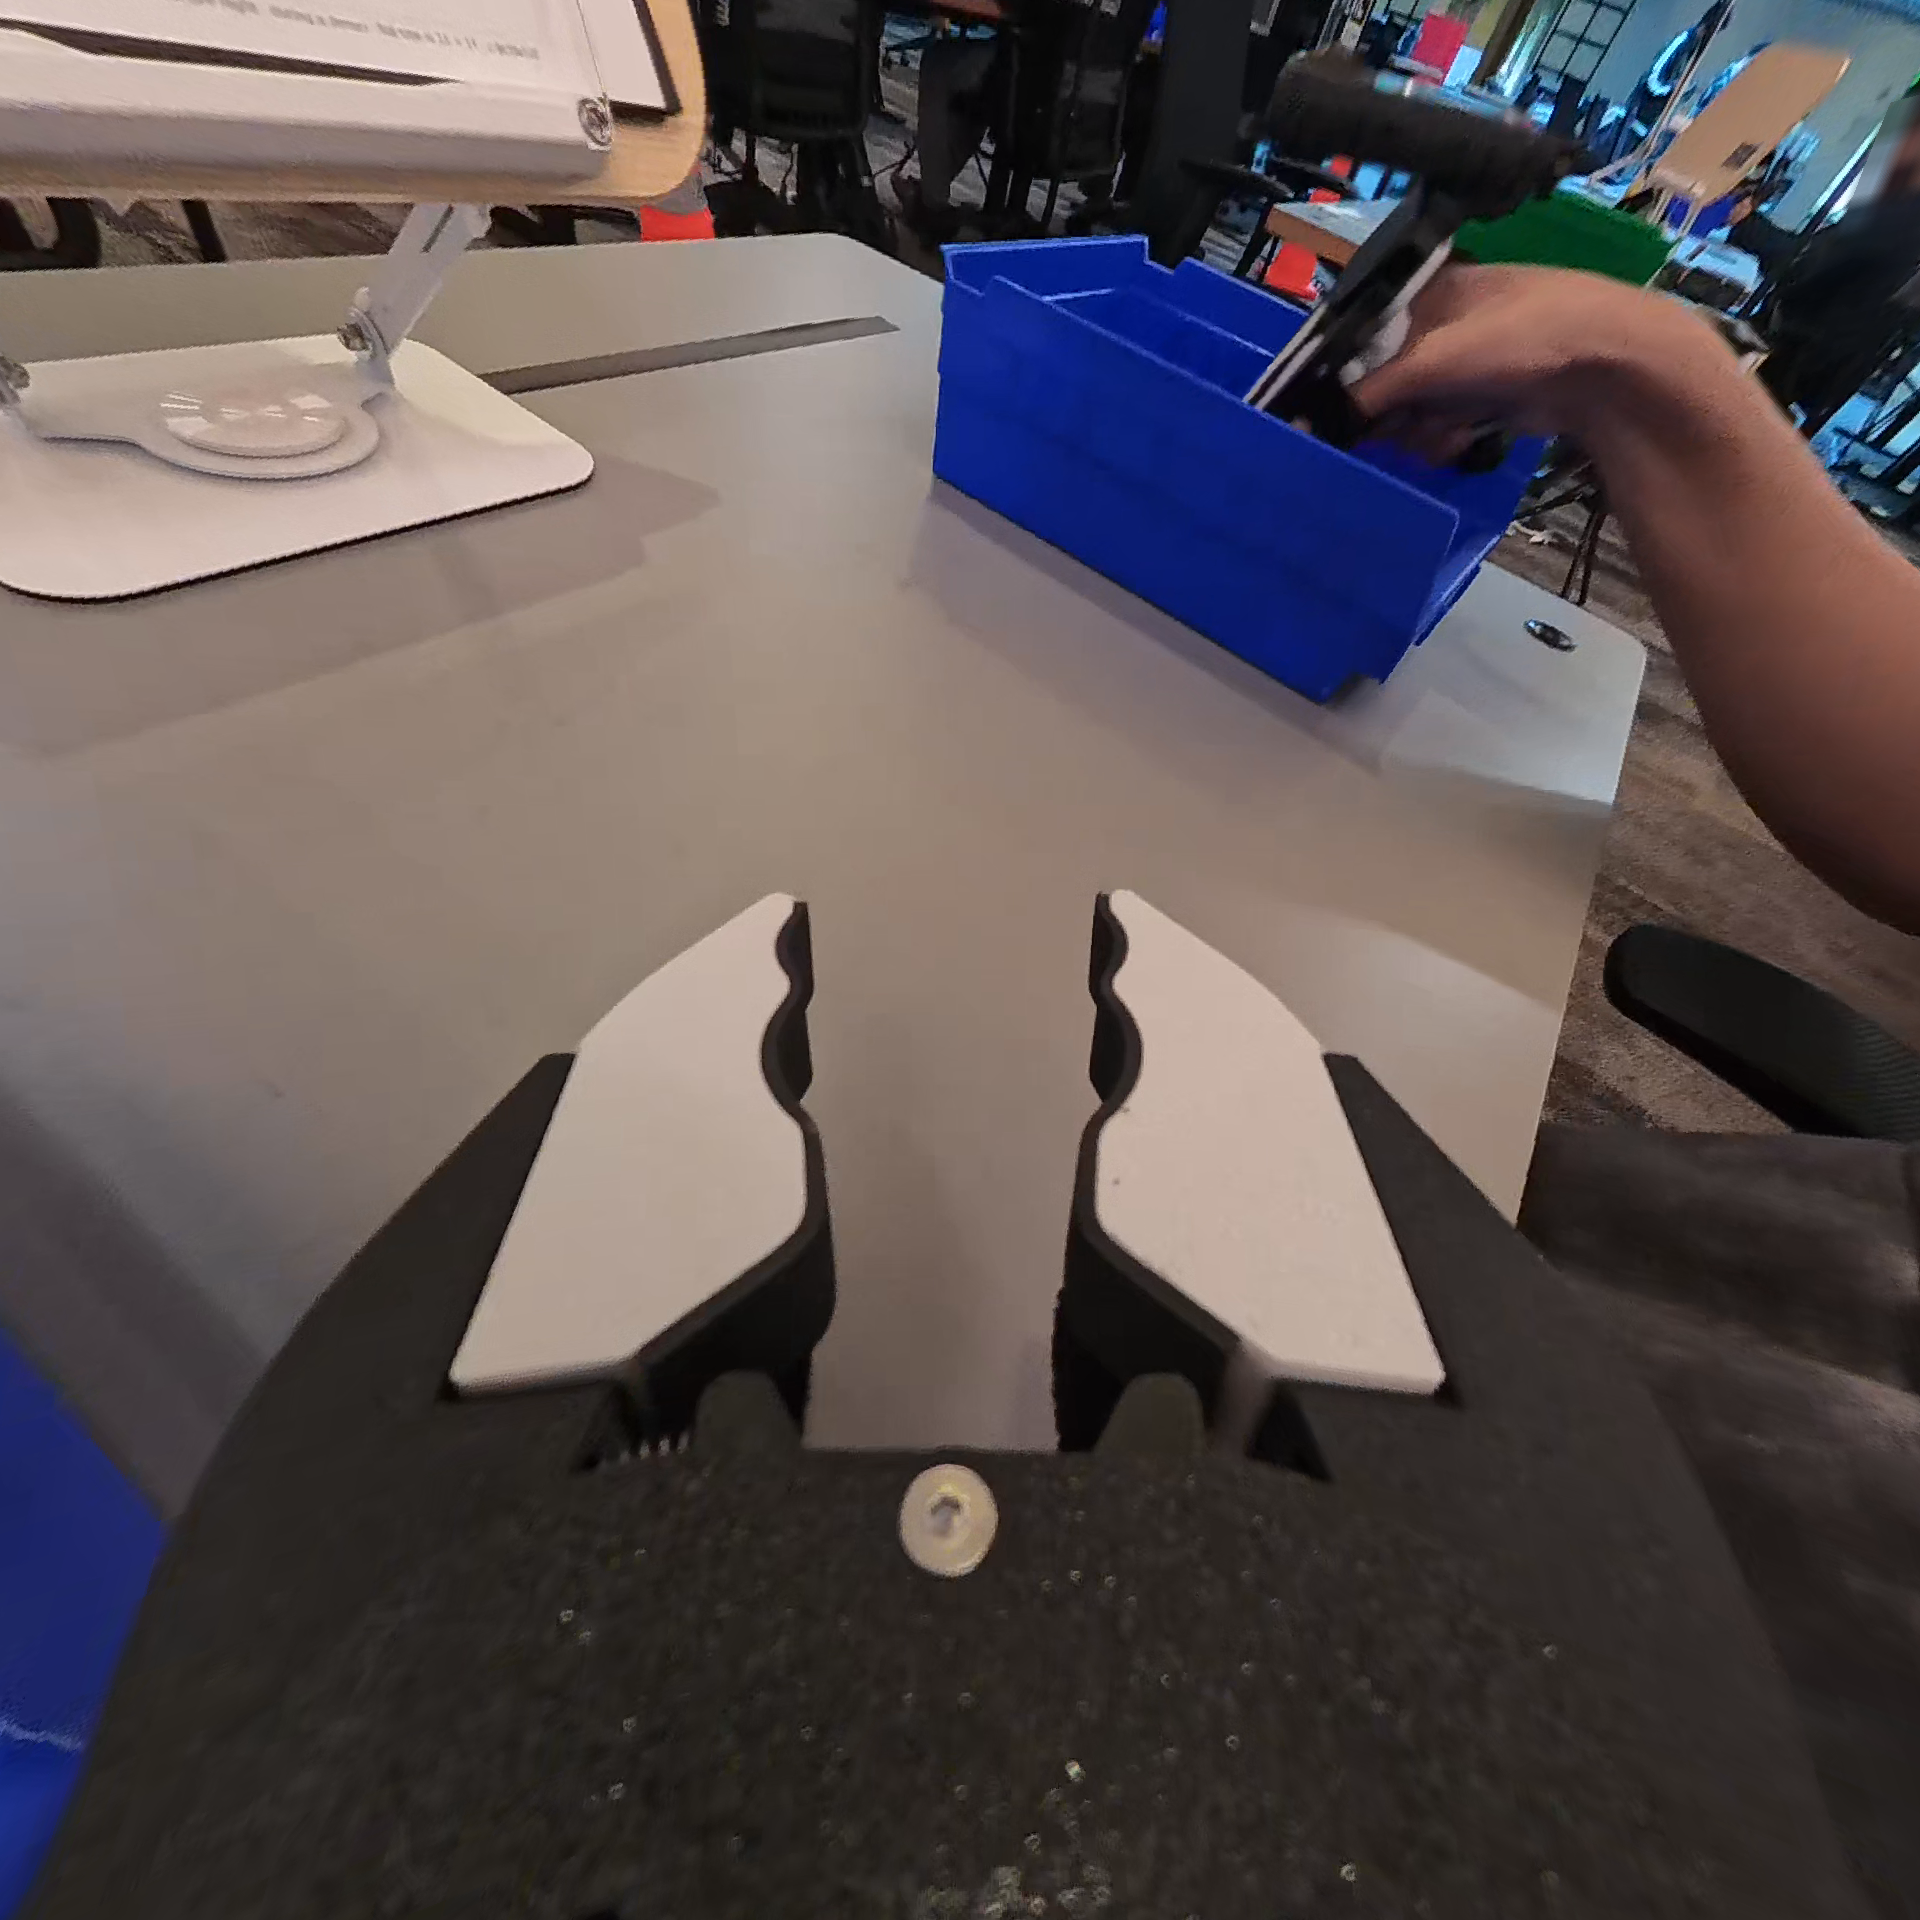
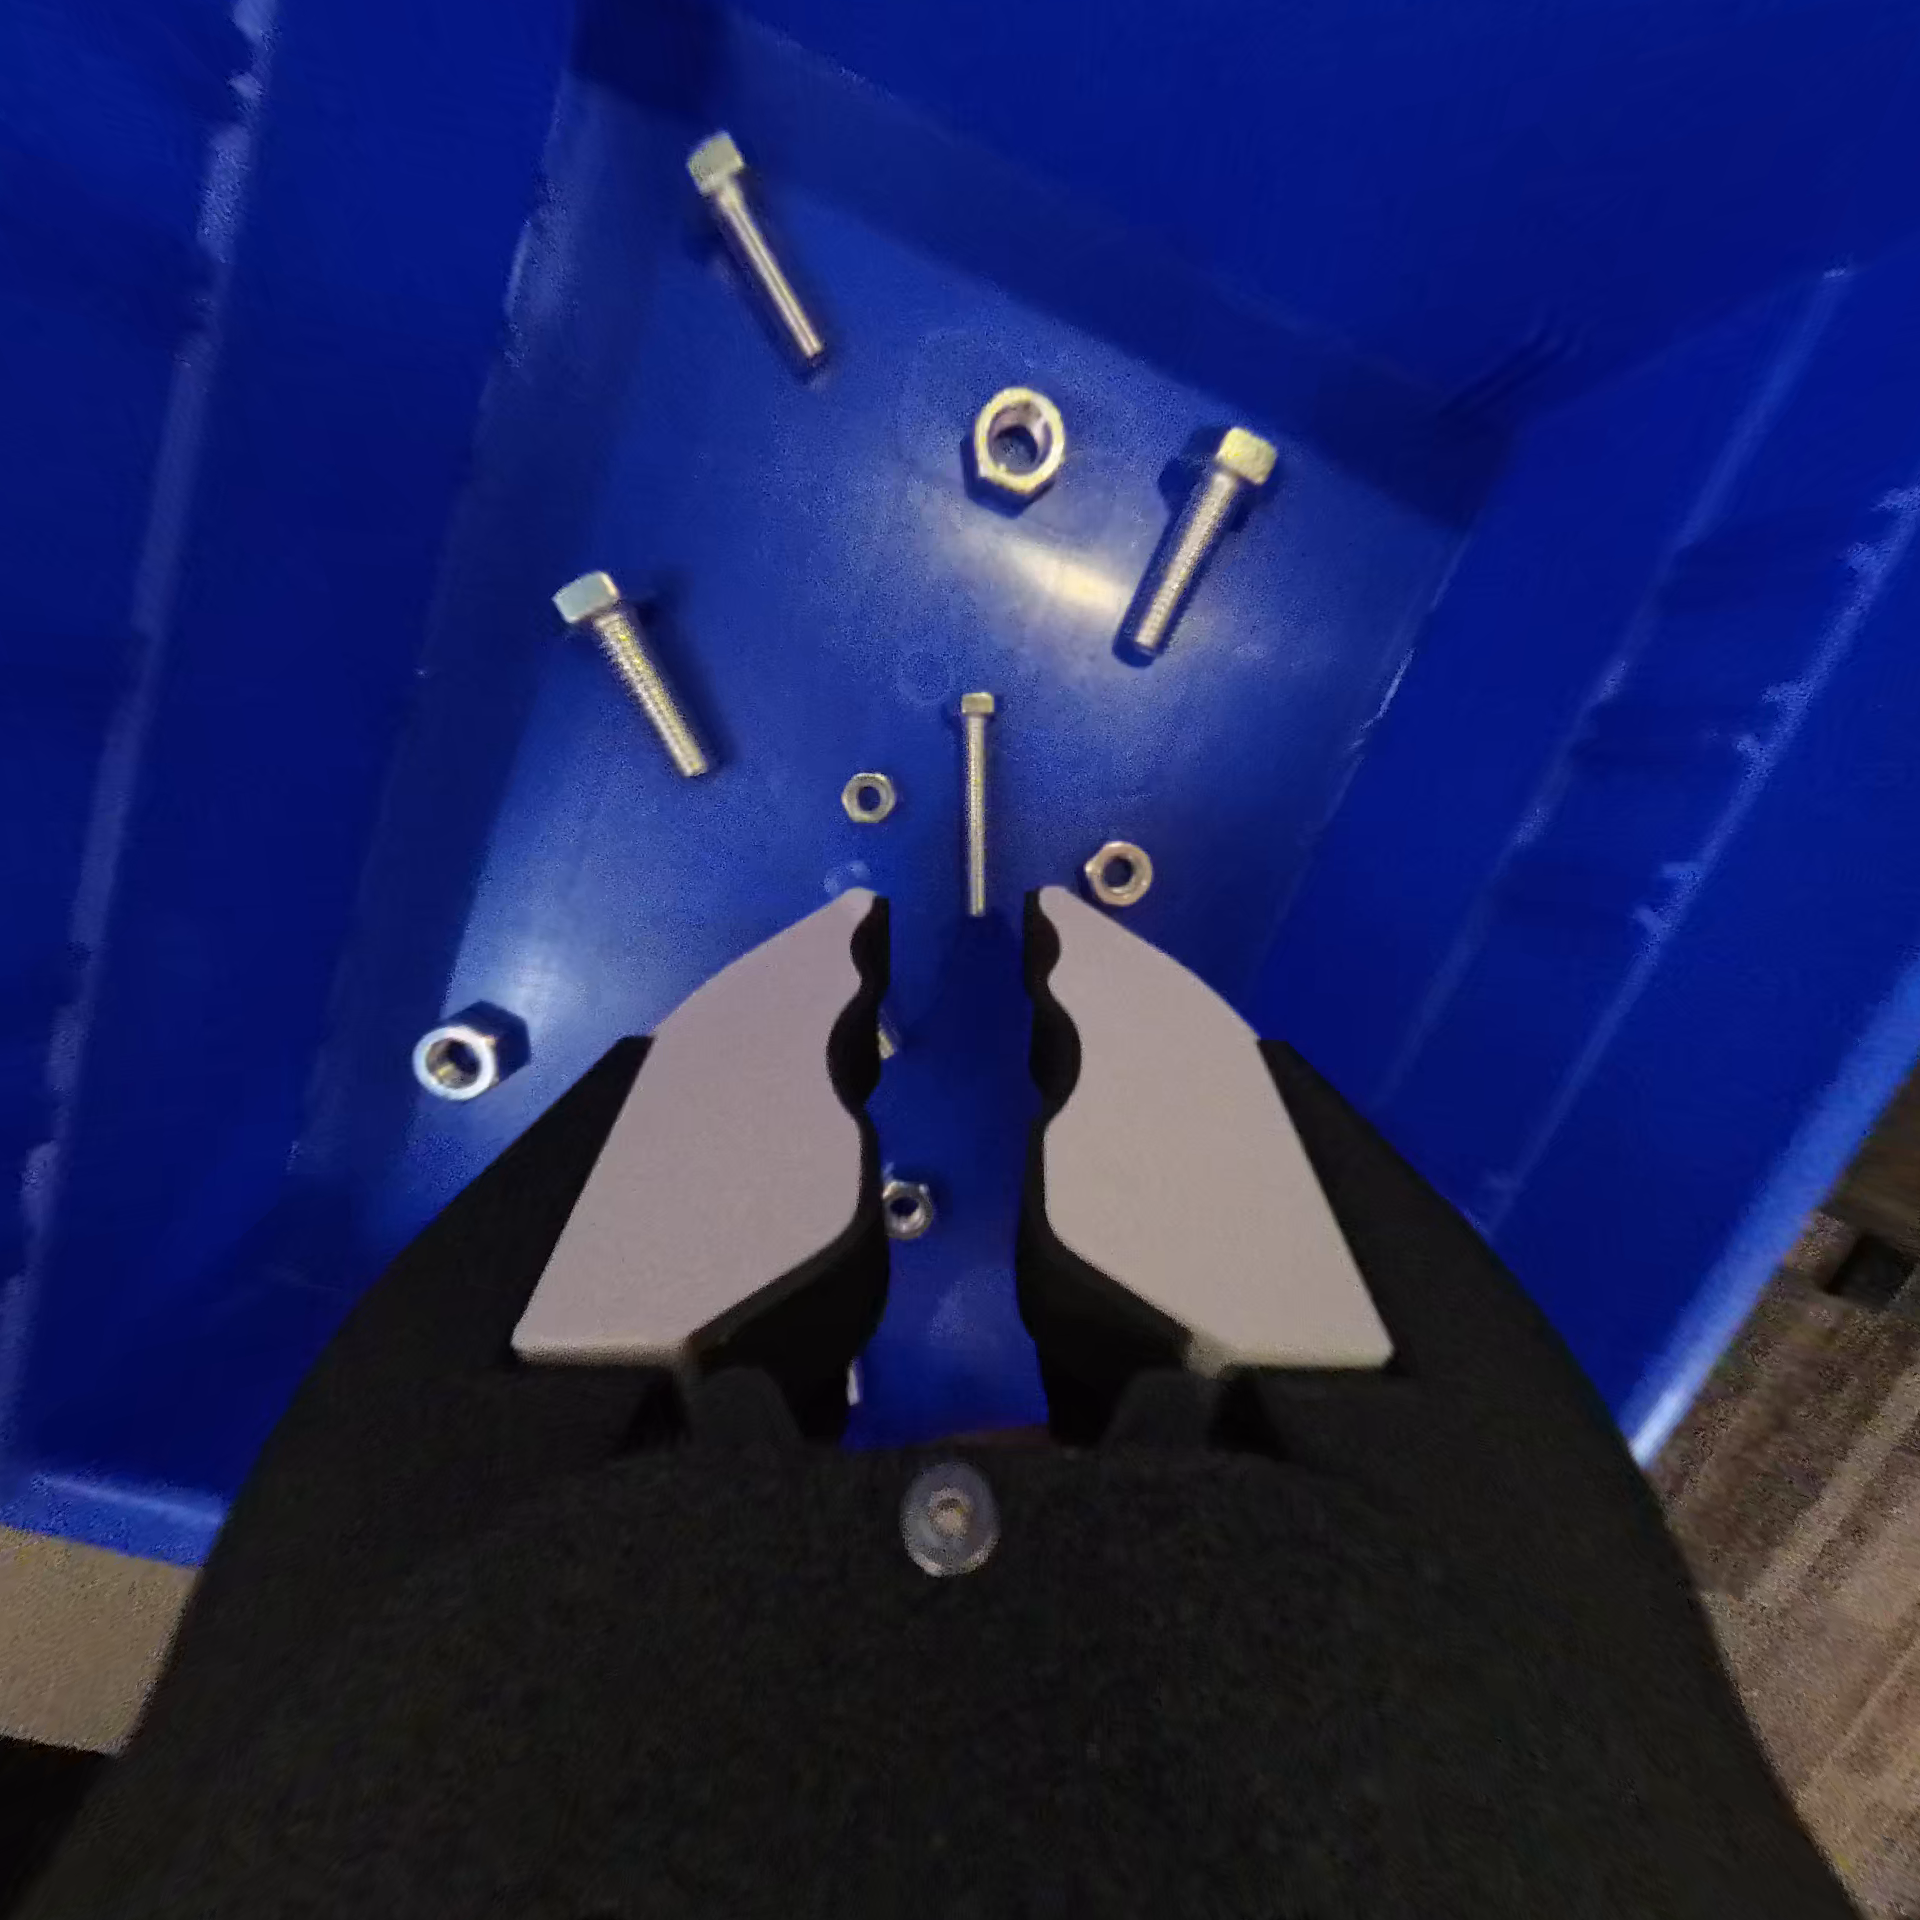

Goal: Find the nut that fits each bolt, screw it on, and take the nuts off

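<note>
In the right wrist view my right gripper (image 2: 956, 909) is open and empty inside a blue bin (image 2: 312, 520). Several silver bolts and nuts lie loose on its floor. A thin bolt (image 2: 975, 805) lies just beyond the fingertips. A large nut (image 2: 1018, 449) sits farther in, a small nut (image 2: 869, 798) to the left, another nut (image 2: 1118, 869) to the right, and a nut (image 2: 465, 1049) at the left. In the left wrist view my left gripper (image 1: 945, 914) is open and empty above the grey table (image 1: 623, 779). The right gripper (image 1: 1351, 343) dips into the blue bin (image 1: 1174, 468).
A white stand (image 1: 270, 457) holding a board sits at the table's back left. A person's forearm (image 1: 1766, 582) reaches in from the right. A black chair arm (image 1: 1756, 1029) lies beyond the table's right edge. Another blue item (image 1: 52, 1558) shows at the lower left. Some 45 cm of space lies between my two pairs of fingers.
</note>
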{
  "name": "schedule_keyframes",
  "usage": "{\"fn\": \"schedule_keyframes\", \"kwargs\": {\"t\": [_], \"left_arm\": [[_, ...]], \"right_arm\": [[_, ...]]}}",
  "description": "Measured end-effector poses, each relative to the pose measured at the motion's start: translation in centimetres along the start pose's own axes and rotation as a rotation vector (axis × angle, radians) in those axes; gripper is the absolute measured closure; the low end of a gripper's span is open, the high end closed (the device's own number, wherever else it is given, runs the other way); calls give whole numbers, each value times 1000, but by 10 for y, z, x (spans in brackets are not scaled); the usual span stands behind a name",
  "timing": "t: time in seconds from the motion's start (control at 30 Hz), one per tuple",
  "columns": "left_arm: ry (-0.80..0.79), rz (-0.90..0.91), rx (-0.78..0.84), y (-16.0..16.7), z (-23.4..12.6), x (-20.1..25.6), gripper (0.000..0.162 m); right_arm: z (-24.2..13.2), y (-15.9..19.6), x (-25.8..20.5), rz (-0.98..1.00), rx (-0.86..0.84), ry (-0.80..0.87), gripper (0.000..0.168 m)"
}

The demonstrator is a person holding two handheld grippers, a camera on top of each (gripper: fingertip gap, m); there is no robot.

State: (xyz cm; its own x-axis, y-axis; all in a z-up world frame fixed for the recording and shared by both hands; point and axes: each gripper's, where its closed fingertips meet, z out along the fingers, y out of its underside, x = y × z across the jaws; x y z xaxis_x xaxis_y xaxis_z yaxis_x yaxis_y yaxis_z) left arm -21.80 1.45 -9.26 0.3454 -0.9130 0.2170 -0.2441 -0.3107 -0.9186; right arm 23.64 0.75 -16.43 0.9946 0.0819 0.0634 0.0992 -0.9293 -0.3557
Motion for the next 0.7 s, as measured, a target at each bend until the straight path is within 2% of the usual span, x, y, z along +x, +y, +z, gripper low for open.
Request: {"fn": "schedule_keyframes", "kwargs": {"t": [0.03,0.1,0.2,0.27,0.33,0.43,0.53,0.7], "left_arm": [[-1,4,0,0,1,1,111],[2,11,-2,0,1,3,111],[-10,26,-2,0,1,3,111],[-20,35,-6,1,2,1,111],[-24,39,-6,2,3,1,112],[-43,47,-11,4,4,-3,112],[-53,57,-11,6,5,-4,112],[-28,43,-16,7,7,1,113]], "right_arm": [[-12,-4,-3,-12,49,17,143],[-47,-18,-35,-85,202,-46,138],[-117,-39,-138,-318,527,-312,139],[-157,-35,-210,-504,679,-462,141],[-176,-16,-281,-711,729,-597,141],[-164,21,-366,-1011,674,-665,141],[-141,63,-436,-1226,594,-779,145],[-102,102,-482,-1368,432,-821,144]]}}
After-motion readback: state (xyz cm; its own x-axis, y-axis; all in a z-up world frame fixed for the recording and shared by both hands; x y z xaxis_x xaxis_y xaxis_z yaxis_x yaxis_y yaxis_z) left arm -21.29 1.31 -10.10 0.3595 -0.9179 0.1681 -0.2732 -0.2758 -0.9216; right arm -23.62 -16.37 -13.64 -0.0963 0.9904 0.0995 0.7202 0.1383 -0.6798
